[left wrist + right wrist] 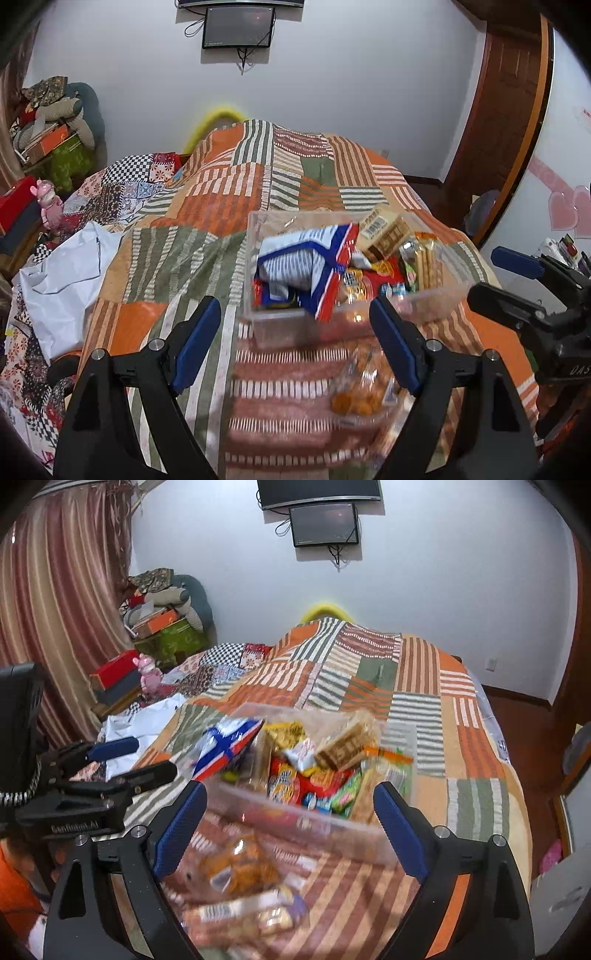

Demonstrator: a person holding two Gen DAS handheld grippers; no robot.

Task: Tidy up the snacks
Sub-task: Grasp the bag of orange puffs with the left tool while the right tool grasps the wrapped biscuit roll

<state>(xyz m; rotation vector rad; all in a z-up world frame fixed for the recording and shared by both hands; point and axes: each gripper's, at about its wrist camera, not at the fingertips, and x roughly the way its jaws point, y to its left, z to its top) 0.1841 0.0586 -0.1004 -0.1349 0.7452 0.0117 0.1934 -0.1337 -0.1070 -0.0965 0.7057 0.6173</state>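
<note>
Left wrist view: my left gripper (295, 332) hangs wide with nothing between its pads. Ahead, mid-bed on the patchwork quilt (207, 206), stands the clear bin (255, 229) heaped with snacks (306, 258); a loose cracker bag (362, 391) lies nearer. My right gripper (291, 819) gapes likewise empty.

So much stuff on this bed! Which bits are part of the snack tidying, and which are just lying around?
Part of the job: clear plastic bin full of snacks; clear bag of orange snacks; wrapped biscuit packs.

Just lying about: white plastic bag; pink toy figure; wall screen.
</note>
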